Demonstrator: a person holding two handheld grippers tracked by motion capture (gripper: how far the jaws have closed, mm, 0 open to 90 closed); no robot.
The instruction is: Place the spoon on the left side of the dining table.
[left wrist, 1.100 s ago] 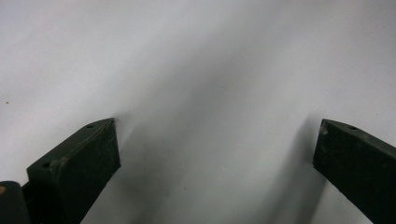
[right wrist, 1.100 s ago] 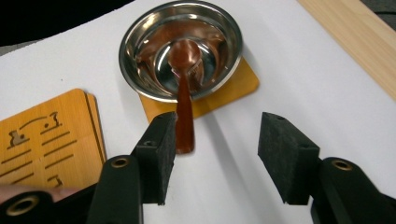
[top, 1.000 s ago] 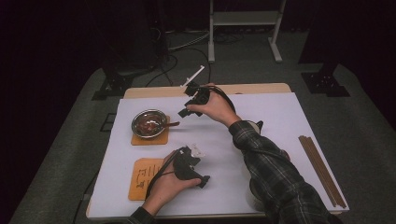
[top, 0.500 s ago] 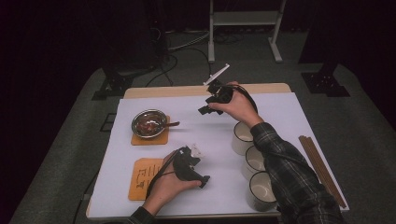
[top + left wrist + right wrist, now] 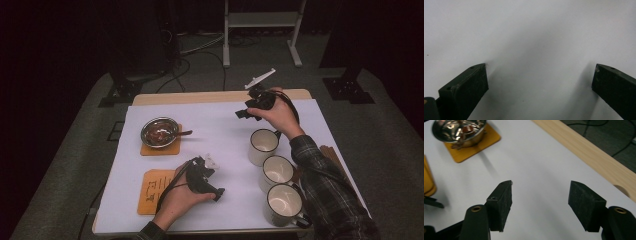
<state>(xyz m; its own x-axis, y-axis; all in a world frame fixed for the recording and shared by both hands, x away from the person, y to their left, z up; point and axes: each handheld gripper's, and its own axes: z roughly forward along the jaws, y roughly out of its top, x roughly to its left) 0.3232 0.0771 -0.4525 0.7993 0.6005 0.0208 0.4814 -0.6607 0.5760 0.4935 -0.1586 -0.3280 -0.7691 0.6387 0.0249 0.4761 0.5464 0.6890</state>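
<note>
the near mat (image 5: 156, 190) has dark marks too small to read. the right tongs (image 5: 243, 114) have moved from the bowl (image 5: 159, 132) to beyond the farthest mug (image 5: 262, 146), widening, nothing between them. three mugs now show. the left tongs (image 5: 218, 193) rest apart, on the bench (image 5: 220, 135).

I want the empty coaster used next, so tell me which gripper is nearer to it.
Left. The left gripper rests on the table just right of the empty coaster. The right gripper is held near the table's far edge, beyond the mugs.
</note>
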